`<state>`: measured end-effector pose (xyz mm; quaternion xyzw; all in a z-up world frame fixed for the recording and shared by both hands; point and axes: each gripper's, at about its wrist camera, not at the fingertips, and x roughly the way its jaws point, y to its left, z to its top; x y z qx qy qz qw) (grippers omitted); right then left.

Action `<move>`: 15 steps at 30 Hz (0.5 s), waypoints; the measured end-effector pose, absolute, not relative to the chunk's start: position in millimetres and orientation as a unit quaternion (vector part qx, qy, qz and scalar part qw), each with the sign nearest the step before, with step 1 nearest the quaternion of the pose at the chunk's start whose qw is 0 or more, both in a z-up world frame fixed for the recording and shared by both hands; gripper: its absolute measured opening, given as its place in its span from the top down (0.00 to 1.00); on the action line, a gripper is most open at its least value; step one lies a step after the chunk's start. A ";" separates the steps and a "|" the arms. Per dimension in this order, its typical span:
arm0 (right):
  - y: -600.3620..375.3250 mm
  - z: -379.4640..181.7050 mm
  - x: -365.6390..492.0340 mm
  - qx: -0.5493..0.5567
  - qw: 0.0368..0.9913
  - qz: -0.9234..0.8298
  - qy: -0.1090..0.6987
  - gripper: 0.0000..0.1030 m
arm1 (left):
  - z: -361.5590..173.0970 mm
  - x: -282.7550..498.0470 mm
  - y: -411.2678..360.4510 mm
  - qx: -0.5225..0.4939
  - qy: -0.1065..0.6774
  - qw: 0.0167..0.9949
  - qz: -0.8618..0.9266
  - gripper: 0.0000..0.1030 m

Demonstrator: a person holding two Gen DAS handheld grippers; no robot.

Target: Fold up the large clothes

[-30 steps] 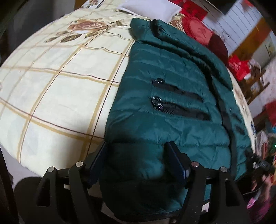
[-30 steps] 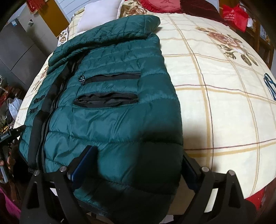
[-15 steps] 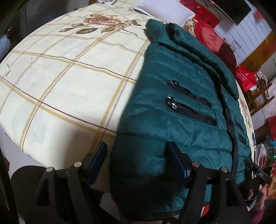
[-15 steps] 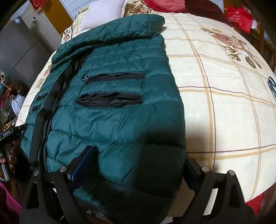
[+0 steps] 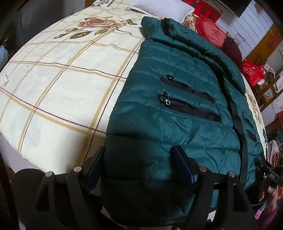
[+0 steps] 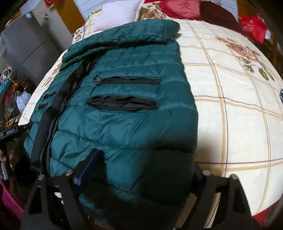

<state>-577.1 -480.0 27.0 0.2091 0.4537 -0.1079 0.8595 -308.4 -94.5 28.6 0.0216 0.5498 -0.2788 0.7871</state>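
green puffer jacket (image 5: 178, 109) | front up, flat on bed | pocket zips open

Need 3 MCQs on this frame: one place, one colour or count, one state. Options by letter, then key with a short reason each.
1. The dark green quilted puffer jacket lies on:
A. checked floral bedsheet
B. floor
C. chair

2. Black zipper pockets on the panel nearest the left gripper:
A. none
B. two
C. five

3. The right gripper is:
A. above the white pillow
B. open, astride the hem
C. out of view

Key: 1 A, sheet shows around the jacket; 2 B, two black slits side by side; 3 B, fingers spread either side of the fabric.
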 end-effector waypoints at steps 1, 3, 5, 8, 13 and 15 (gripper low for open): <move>-479.8 27.8 -577.6 0.211 0.861 -0.104 0.450 0.38 | 28.6 -308.4 -94.6 0.022 0.550 0.787 -0.279 0.44; -480.4 30.3 -579.4 0.220 0.866 -0.097 0.440 0.55 | 28.5 -309.2 -95.8 0.028 0.547 0.788 -0.281 0.45; -479.2 32.9 -579.9 0.217 0.868 -0.098 0.435 0.62 | 29.7 -311.1 -95.7 0.030 0.544 0.787 -0.291 0.60; -477.3 38.1 -579.3 0.211 0.871 -0.095 0.433 0.68 | 36.6 -313.7 -95.0 0.032 0.533 0.791 -0.300 0.86; -483.5 66.3 -579.9 0.221 0.885 -0.075 0.403 0.76 | 64.3 -311.8 -97.2 0.030 0.502 0.800 -0.327 1.00; -487.1 83.2 -580.0 0.223 0.894 -0.066 0.383 0.77 | 77.7 -309.1 -99.6 0.025 0.489 0.804 -0.337 1.00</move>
